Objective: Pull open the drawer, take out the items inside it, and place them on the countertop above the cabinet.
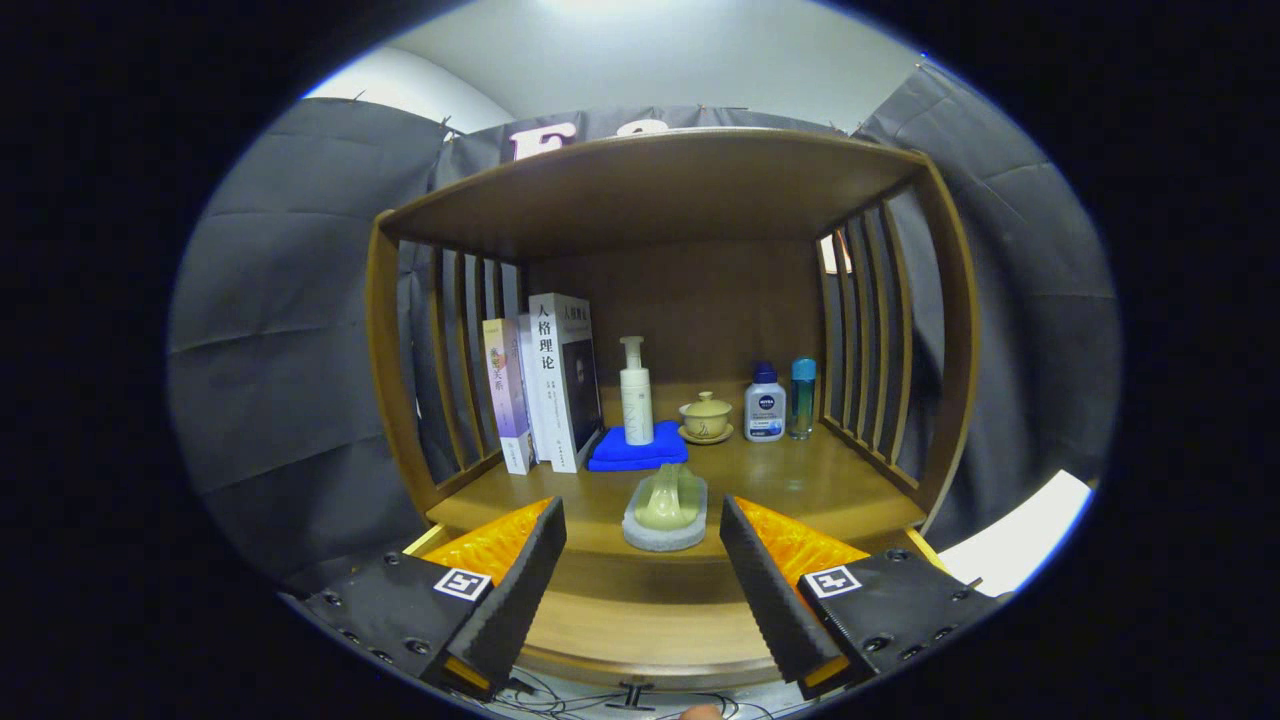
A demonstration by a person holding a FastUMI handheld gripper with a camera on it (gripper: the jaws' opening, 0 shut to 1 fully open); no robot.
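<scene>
The jaws stand spread and empty before a wooden cabinet, with a pale green object on a grey stone-like slab resting on the counter just ahead of them, between the two tips. Beyond it stand books, a pump bottle on a blue cloth, a lidded teacup and two small bottles. The drawer itself lies below the jaws, cut off from sight, so whether it is open cannot be told. A careless sweep forward could likely knock the slab piece or topple the pump bottle.
</scene>
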